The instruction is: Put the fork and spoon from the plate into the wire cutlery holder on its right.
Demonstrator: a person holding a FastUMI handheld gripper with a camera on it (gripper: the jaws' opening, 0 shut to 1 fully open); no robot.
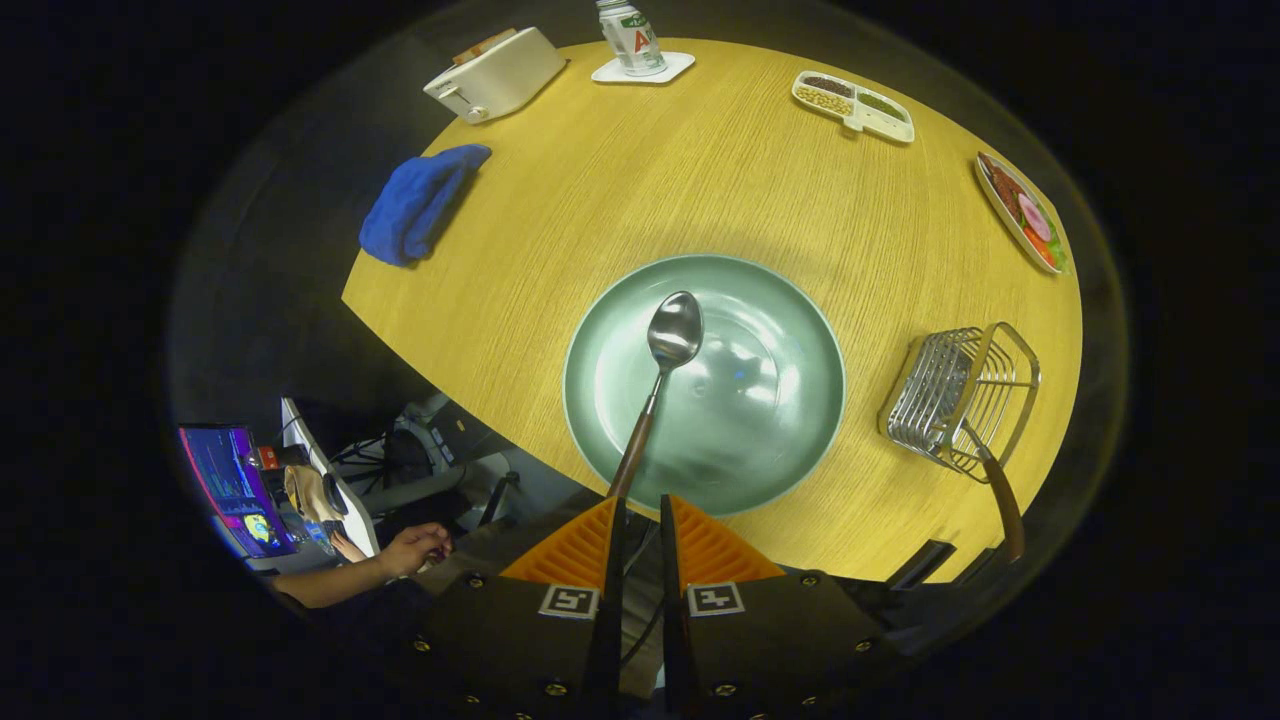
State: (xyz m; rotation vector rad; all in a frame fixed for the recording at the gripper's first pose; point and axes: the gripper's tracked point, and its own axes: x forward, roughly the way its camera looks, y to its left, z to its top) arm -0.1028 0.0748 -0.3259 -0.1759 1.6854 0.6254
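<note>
The round wooden tabletop takes up the upper and middle frame, dark booth floor to its left, where a person's hand rests by a screen. At centre sits the plate; right of it the wire cutlery holder already keeps the fork, handle up. The gripper, bottom centre, is clamped on the spoon handle, lifted for transfer.

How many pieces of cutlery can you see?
2. A spoon over the plate, its handle at the claw fingers. Another wooden-handled piece, probably the fork, stands in the wire holder, head hidden.
</note>
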